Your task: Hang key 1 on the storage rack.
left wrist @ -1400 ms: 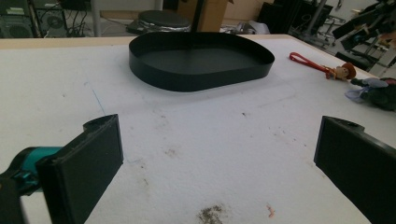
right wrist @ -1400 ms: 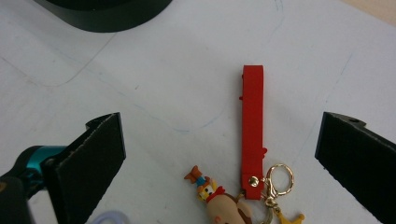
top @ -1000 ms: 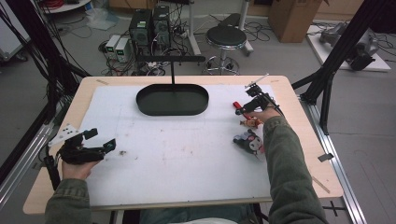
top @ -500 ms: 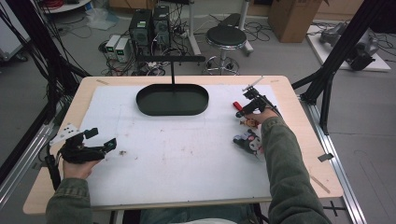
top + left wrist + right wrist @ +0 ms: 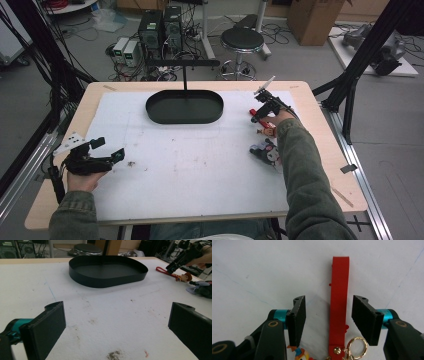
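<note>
Flat red rubber strap [image 5: 339,305] w/ brass rivet & gold clasp ring [image 5: 356,347], lying straight between parted right gripper [image 5: 328,312] jaws, untouched; left gripper [image 5: 116,322] wide apart.

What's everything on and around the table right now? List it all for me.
Tray: one, black, oval, far middle of the mat.
Mat: one, white, stained, covers the tabletop.
Strap: one, red, flat on the mat between the right gripper's jaws, gold ring at its near end.
Cowboy figure: one, small, brown hat, at the strap's end.
Grey toy: one, grey and black, right side, nearer the person than the strap.
Stool: one, black, on the floor beyond the table.
Cardboard box: one, brown, floor beyond.
Left gripper: black, open, near left of the mat.
Right gripper: black, open, straddling the strap.
</note>
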Demonstrator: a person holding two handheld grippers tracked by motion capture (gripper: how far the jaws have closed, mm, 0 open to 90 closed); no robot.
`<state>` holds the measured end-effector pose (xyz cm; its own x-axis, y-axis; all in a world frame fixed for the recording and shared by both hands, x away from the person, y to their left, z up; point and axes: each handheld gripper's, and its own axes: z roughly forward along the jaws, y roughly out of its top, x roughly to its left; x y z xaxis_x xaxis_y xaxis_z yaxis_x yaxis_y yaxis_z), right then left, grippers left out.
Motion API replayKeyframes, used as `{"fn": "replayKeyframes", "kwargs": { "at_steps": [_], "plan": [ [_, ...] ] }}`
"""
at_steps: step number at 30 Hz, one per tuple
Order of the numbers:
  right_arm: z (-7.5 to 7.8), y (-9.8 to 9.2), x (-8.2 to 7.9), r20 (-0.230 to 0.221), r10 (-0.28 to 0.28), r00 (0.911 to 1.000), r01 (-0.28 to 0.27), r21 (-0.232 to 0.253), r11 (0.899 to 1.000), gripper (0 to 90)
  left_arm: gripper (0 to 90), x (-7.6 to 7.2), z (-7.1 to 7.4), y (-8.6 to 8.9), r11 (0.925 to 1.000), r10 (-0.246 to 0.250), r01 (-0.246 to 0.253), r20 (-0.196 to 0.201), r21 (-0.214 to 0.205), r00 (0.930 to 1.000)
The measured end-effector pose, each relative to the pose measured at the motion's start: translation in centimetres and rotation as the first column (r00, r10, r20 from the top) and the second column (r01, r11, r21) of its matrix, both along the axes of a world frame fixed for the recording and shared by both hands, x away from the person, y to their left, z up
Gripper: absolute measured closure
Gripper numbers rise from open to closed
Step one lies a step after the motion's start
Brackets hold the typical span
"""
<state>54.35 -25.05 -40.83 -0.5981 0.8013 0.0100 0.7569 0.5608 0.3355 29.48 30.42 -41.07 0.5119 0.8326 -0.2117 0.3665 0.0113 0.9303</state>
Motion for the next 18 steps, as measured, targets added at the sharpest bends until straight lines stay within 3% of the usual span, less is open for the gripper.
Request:
{"fn": "replayKeyframes", "kwargs": {
  "at_steps": [3, 7, 14, 18],
  "plan": [
    [-0.6, 0.1, 0.1, -0.027, -0.010, 0.9996, 0.009, -0.033, 0.999, 51.3, 1.8, 0.0, 0.0, 0.0, 1.0000, -0.002, 0.002, -0.001, 0.002, 1.0000],
    [-0.5, 0.2, 0.0, -0.018, -0.023, 0.9996, 0.022, -0.039, 0.999, 71.8, 1.8, 0.0, 0.0, 0.0, 1.0000, -0.004, 0.004, 0.000, 0.001, 1.0000],
    [-0.1, 0.4, -0.2, 0.008, -0.009, 0.9999, 0.010, -0.072, 0.997, 74.3, 1.8, -0.1, 0.1, 0.1, 1.0000, 0.000, 0.000, 0.002, 0.000, 1.0000],
    [1.2, -0.1, -0.6, 0.024, -0.020, 0.9995, 0.020, 0.001, 1.000, 74.4, 1.8, -0.1, 0.0, 0.0, 1.0000, -0.002, 0.002, -0.002, 0.008, 1.0000]
  ]
}}
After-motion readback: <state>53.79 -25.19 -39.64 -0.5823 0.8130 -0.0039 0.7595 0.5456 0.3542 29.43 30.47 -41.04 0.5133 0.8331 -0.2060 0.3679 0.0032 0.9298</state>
